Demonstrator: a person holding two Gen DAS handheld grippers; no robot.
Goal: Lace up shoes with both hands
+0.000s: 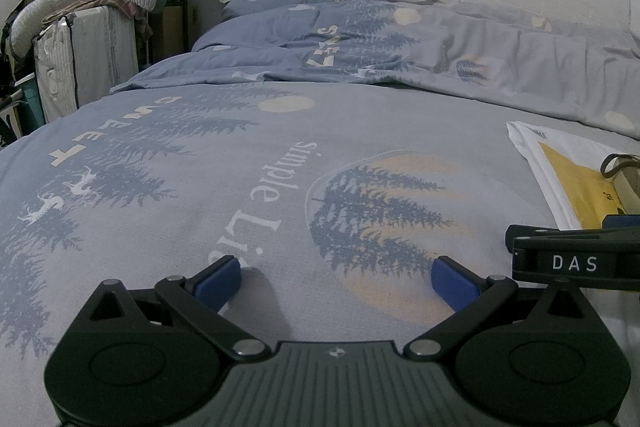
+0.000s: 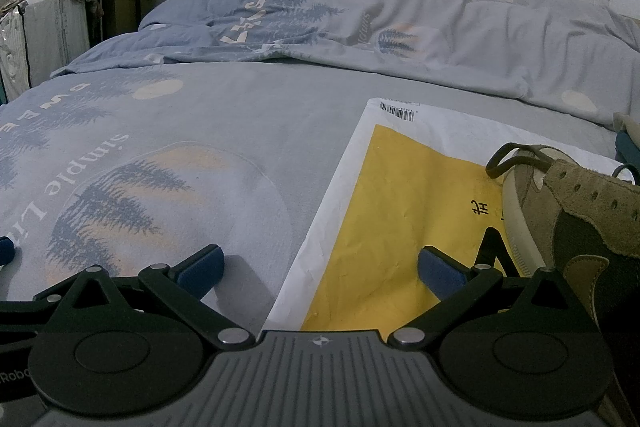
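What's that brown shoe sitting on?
The shoe rests on a white and yellow mailing envelope lying flat on the blue bedsheet. The part of the envelope beneath the shoe is covered, so anything printed there cannot be seen.

Left claw [image 1: 338, 281]: jaws spread wide, nothing between the blue pads [image 1: 218, 281]. Both fingers level and pointing forward, linkage arms symmetric about the grey body.

Right claw [image 2: 320, 269]: jaws likewise spread wide, blue pads [image 2: 440, 275] empty. Fingers level, pointing forward.

The two claws sit side by side, close together. In the left wrist view the right claw's black frame, marked "DAS", shows at the right edge. In the right wrist view a blue pad tip of the left claw [image 2: 6, 247] shows at the left edge. No hand or sleeve visible.
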